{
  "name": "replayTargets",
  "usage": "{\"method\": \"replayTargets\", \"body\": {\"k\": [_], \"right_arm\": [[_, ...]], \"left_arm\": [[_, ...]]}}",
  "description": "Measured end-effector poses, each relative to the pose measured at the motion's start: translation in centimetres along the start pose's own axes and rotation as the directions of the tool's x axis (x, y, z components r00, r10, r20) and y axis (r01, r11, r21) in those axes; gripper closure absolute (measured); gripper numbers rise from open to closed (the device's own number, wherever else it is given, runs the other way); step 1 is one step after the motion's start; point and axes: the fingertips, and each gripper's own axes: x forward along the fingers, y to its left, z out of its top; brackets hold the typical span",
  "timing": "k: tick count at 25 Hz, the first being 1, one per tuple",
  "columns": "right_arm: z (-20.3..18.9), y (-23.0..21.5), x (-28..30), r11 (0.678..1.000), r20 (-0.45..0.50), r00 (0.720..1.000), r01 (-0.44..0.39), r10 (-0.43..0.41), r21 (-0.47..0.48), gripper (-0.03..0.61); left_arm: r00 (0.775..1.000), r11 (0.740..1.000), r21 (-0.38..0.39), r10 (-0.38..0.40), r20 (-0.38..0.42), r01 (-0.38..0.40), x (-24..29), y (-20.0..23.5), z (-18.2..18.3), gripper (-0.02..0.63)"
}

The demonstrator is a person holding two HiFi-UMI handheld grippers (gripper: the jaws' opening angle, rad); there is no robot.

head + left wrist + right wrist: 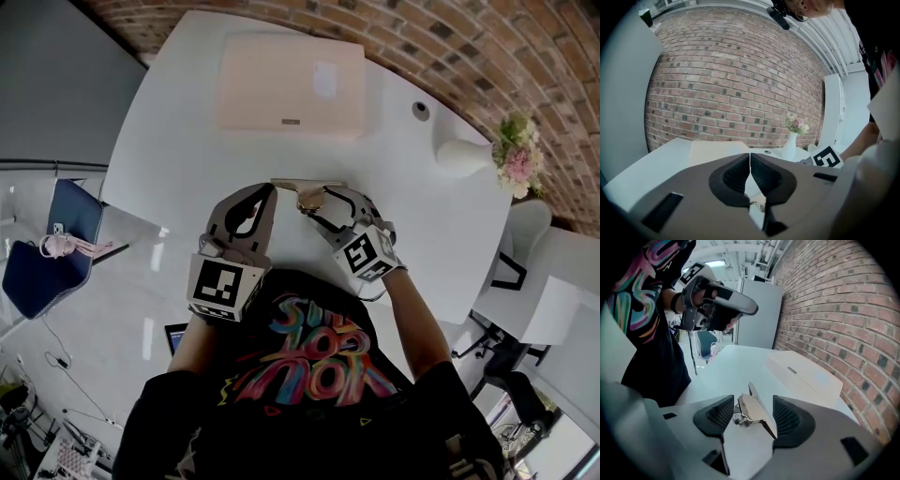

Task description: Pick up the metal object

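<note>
Metal object [754, 411]: pale, flat plate with a curled, shiny knuckle on one side. It sits on the white table [736, 362], the plate tilted up on edge. From the head view only a thin strip and a brassy bit show [309, 192]; the rest is under the gripper tips.

Right gripper [753, 404]: jaws spread wide, one on each side of the object. The pad on the plate side stands clear of it. The other pad is close to the knuckle, and I can't tell whether it touches. No pinch. Seen from the head, it angles down at the table [317, 208].

Left gripper [750, 159]: jaws pressed together, tips meeting, nothing between them. It is held just beside the right one, its tip near the object's thin strip [270, 192]. Through the slot under its jaws a small metallic scrap shows, too little to identify.

Further out: a flat beige box [291, 82] lies at the far side of the table, well apart from the object. A white vase [464, 155] with flowers stands near the brick wall [469, 47]. The person's torso [309, 375] covers the near table edge.
</note>
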Motion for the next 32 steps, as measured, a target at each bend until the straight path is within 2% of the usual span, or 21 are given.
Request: {"method": "replayTargets", "body": {"k": [8, 18, 22, 25, 32], "right_arm": [[-1.3, 0.8, 2.5, 0.995, -0.045, 0.999, -0.023, 0.019, -0.092, 0.321], [-1.8, 0.2, 4.3, 0.989, -0.056, 0.998, -0.006, -0.002, -0.146, 0.324], [-2.3, -0.2, 5.0, 0.986, -0.069, 0.998, -0.005, -0.007, -0.167, 0.347], [-2.4, 0.2, 5.2, 0.982, -0.067, 0.998, -0.010, -0.003, -0.190, 0.394], [-2.1, 0.2, 5.2, 0.967, -0.077, 0.996, 0.013, -0.034, -0.255, 0.430]], "left_arm": [[1.000, 0.999, -0.017, 0.030, -0.004, -0.030, -0.4, 0.8, -0.4, 0.588], [0.997, 0.997, -0.035, 0.074, -0.012, -0.074, -1.2, 2.0, -1.0, 0.588], [0.997, 0.996, -0.036, 0.081, -0.012, -0.081, -1.1, 2.1, -0.9, 0.588], [0.997, 0.996, -0.036, 0.079, -0.012, -0.080, -1.2, 2.2, -0.9, 0.588], [0.997, 0.996, -0.036, 0.078, -0.015, -0.079, -1.3, 2.3, -0.9, 0.588]]}}
